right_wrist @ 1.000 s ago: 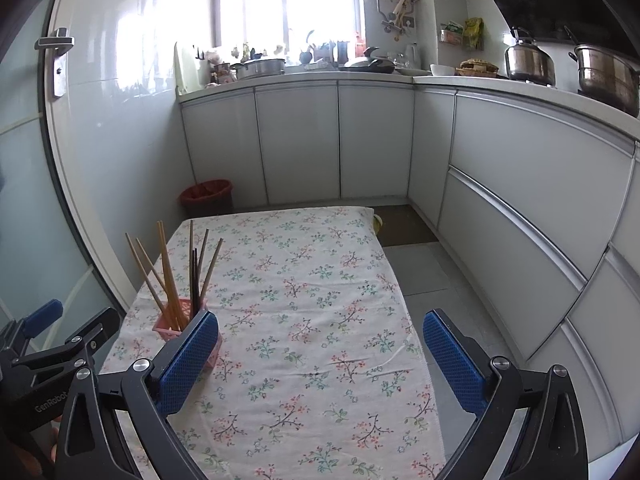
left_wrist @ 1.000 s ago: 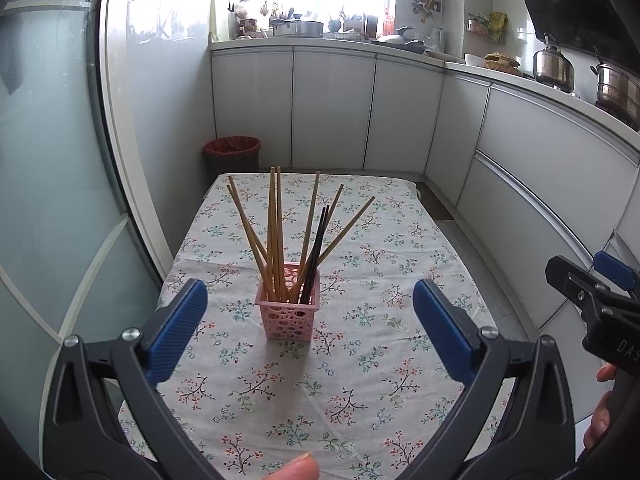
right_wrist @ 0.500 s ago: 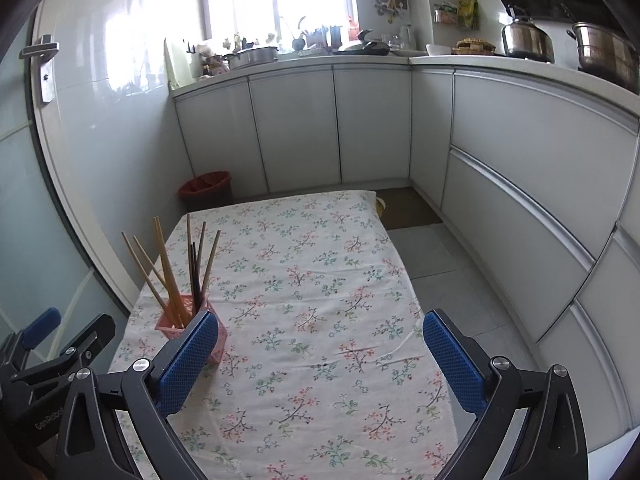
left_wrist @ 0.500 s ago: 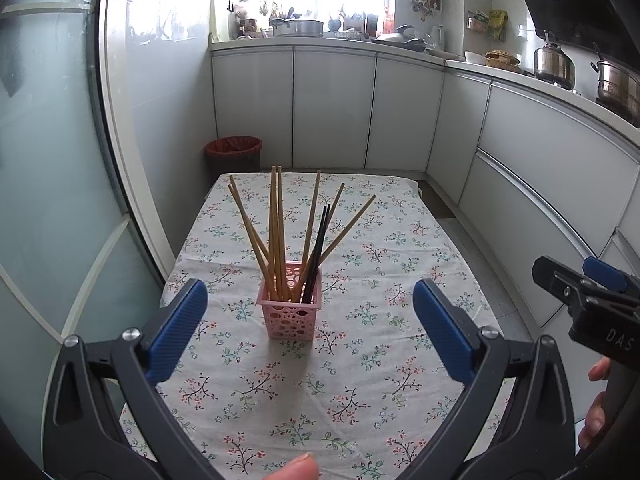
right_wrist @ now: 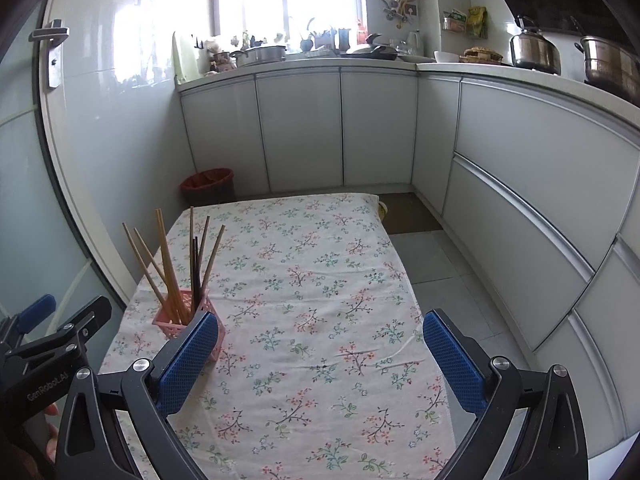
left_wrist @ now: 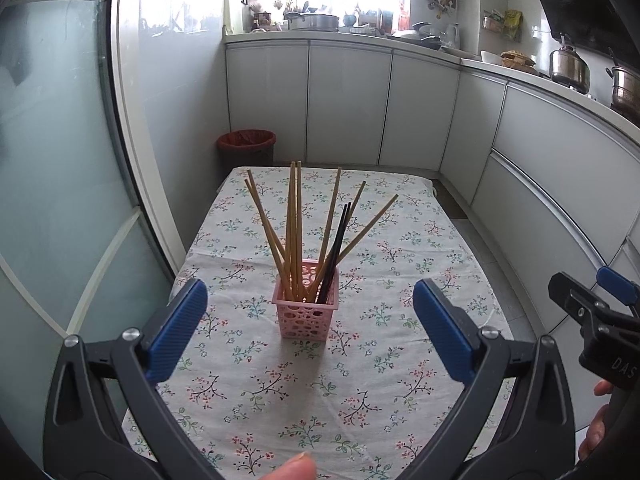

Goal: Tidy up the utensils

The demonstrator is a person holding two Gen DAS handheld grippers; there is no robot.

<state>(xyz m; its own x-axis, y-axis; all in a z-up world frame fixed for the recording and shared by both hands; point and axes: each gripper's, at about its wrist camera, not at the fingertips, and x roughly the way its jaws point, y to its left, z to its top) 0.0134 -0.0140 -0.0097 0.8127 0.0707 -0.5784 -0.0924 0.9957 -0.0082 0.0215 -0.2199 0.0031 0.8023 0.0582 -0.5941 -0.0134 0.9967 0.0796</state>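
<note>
Both grippers have backed slightly from the pink basket (left_wrist: pixel 306 300), left gripper (left_wrist: pixel 308 328) and right gripper (right_wrist: pixel 320 356) with fingers spread, empty. Basket stands mid-desk (left_wrist: pixel 400 360) holding eight wooden chopsticks (left_wrist: pixel 294 232) and two black chopsticks (left_wrist: pixel 336 248). Advisable: approach squarely, avoid tipping it
</note>
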